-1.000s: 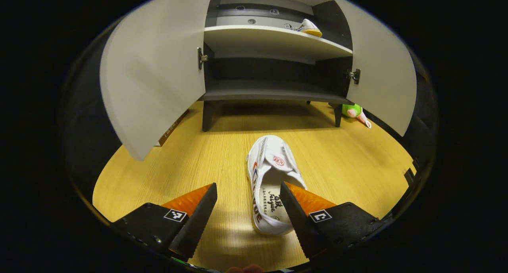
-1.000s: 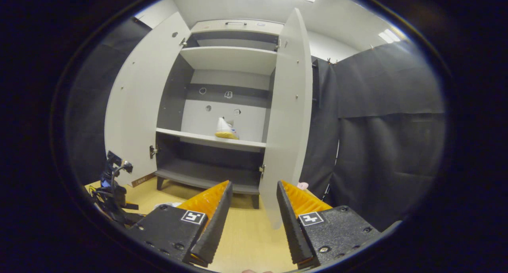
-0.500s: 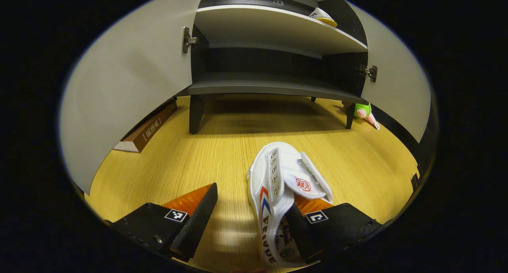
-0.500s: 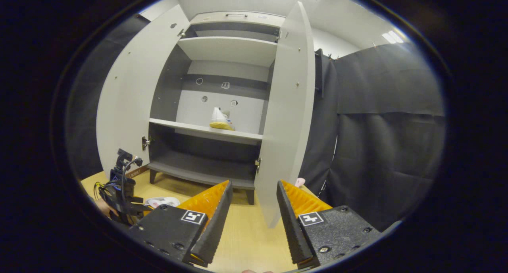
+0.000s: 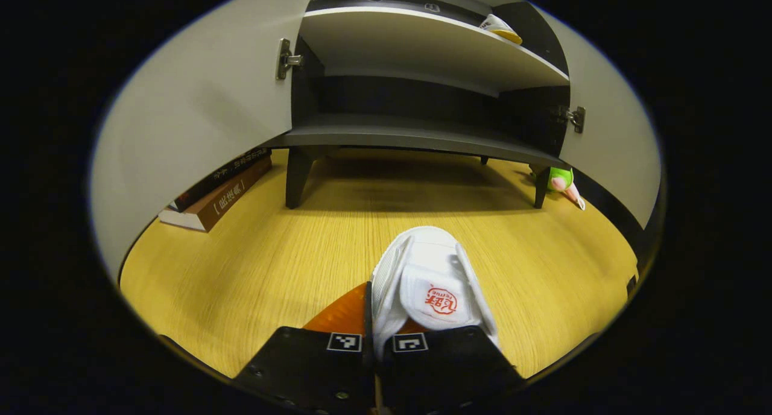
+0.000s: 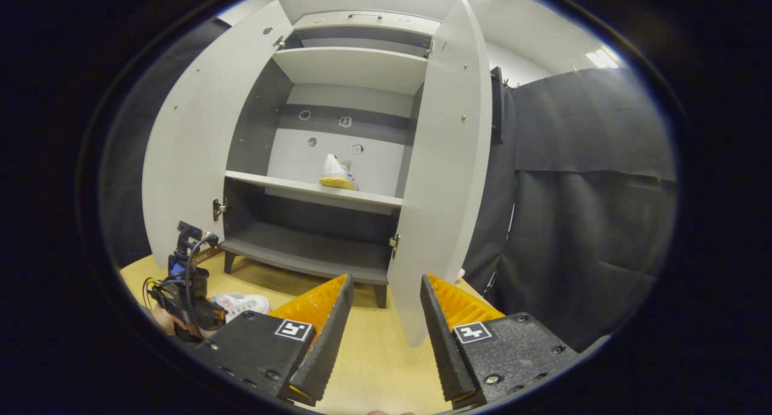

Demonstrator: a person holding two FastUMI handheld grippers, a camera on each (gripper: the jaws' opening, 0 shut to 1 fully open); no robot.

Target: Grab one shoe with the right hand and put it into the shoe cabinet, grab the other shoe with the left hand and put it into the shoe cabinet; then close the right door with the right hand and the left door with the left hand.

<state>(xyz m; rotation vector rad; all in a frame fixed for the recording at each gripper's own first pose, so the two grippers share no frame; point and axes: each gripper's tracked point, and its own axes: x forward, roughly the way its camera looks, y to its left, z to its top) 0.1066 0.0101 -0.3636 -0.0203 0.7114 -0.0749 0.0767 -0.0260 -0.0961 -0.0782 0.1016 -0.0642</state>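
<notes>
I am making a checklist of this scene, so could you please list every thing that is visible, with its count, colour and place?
shoe on floor: 1, white with red mark, on the wooden floor, held at its side wall by the left claw.
shoe on shelf: 1, white with yellow sole, middle shelf of the cabinet.
cabinet: 1, grey, standing on dark legs.
doors: 2, pale grey, both open.
books: 2, brown and dark, stacked on the floor behind the left door.
toy: 1, green and pink, on the floor by the cabinet's right leg.
floor: 1, yellow wood.
left claw: 1, closed on the floor shoe.
right claw: 1, open, empty, before the right door.
</notes>
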